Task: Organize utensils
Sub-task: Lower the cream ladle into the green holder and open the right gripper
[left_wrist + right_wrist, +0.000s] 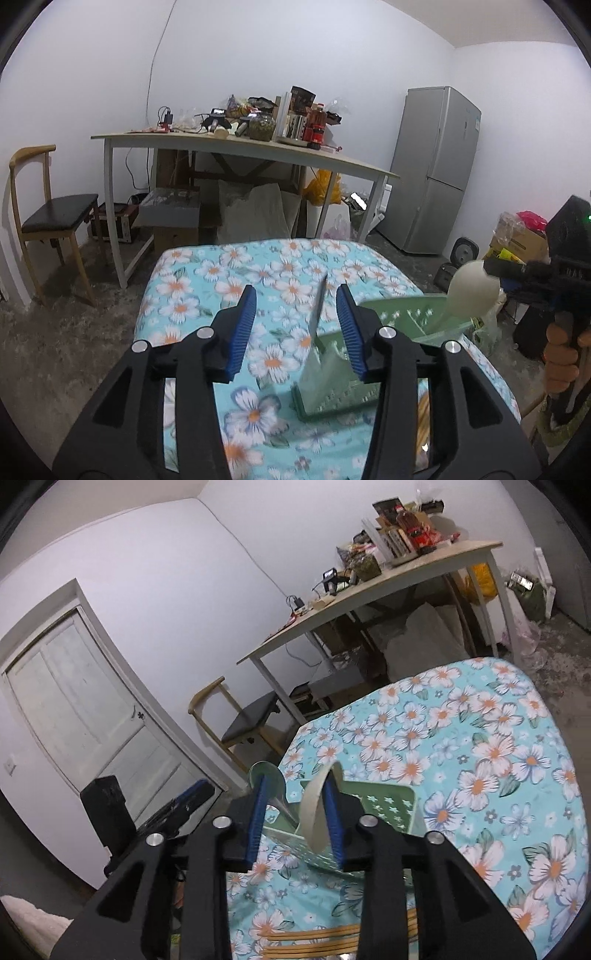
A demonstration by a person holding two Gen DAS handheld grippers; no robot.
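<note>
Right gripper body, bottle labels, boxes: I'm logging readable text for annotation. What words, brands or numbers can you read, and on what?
Right gripper body: raised letters, possibly "DAS", too blurred to confirm.
Red bottle label: too small to read.
Fridge sticker: too small to read.
Cardboard box print: blurred, unreadable.
Nothing else legible in either view.

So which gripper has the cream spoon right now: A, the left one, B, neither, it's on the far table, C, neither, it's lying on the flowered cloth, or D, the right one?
D: in the right wrist view the cream spoon sits between the right gripper fingers above the green basket, while the left gripper is open with nothing gripped.
</note>
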